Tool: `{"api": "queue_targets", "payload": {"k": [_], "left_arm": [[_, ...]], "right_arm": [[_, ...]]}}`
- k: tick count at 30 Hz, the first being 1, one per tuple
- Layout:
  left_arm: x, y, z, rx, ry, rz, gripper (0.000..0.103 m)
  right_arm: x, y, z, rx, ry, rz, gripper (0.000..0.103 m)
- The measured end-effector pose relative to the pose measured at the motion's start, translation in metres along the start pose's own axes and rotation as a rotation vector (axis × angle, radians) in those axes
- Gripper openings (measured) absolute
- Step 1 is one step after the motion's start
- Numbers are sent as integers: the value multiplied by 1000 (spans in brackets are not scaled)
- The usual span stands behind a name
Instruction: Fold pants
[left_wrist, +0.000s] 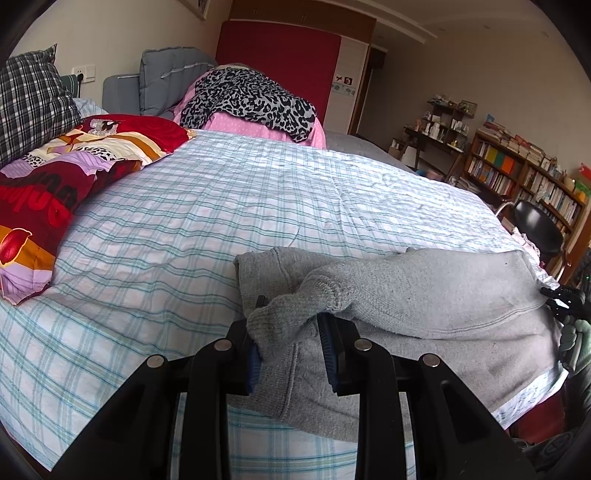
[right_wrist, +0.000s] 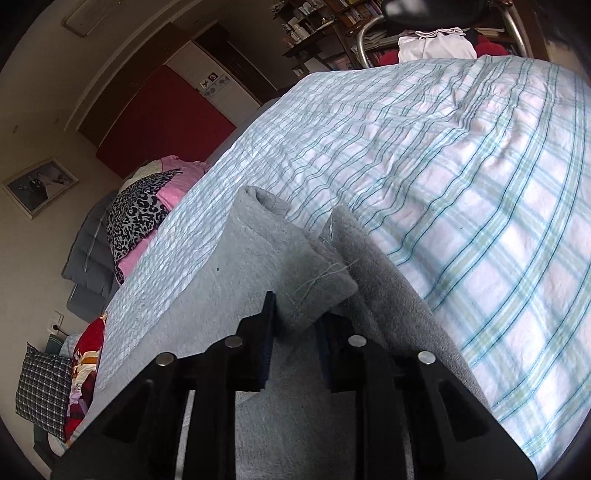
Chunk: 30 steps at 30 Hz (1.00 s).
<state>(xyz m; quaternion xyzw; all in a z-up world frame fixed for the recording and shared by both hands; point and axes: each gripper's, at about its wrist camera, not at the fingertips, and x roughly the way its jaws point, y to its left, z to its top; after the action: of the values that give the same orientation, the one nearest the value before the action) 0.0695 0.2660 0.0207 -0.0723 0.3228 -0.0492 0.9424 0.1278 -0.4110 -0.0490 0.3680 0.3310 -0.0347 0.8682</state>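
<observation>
The grey pants (left_wrist: 424, 291) are lying along the near edge of the bed (left_wrist: 258, 206). The left gripper (left_wrist: 291, 332) is pinching a ribbed cuff, and the right gripper (right_wrist: 295, 317) is clamping a folded hem. If either thin grip is slipping, the fold may be collapsing unevenly.

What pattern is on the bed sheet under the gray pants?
The bed sheet is a white, light blue and green plaid; the left wrist view shows it best.

Grey pants (left_wrist: 424, 291) lie on a bedsheet (left_wrist: 221, 221) checked in white, pale blue and green, beside a red, orange and lilac quilt (left_wrist: 55, 177), a black-and-white plaid pillow (left_wrist: 33, 103) and a leopard-print cloth (left_wrist: 251, 99) over pink
</observation>
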Motion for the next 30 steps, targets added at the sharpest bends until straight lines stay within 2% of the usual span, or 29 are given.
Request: {"api": "queue_targets", "payload": {"k": [2, 9, 14, 19, 21, 24, 28, 30], "left_arm": [[1, 1, 2, -7, 0, 1, 27], [-2, -2, 9, -5, -26, -9, 27], [-10, 2, -7, 2, -13, -57, 28], [-13, 7, -34, 30, 21, -61, 28], [-14, 8, -40, 44, 26, -33, 27], [-15, 16, -46, 42, 36, -1, 27], [-19, 27, -48, 23, 38, 30, 27], [-24, 26, -49, 27, 27, 40, 27]], "right_arm": [[-5, 5, 3, -13, -12, 15, 9], [-69, 32, 21, -115, -170, 45, 8], [-128, 15, 10, -107, -238, 30, 8], [-140, -28, -33, -53, -172, -41, 8], [-134, -46, -51, -16, -141, -74, 8], [-121, -71, -70, 48, -95, -75, 8], [-116, -74, -75, 25, -94, -96, 10], [-117, -67, -76, -21, -107, -130, 15]]}}
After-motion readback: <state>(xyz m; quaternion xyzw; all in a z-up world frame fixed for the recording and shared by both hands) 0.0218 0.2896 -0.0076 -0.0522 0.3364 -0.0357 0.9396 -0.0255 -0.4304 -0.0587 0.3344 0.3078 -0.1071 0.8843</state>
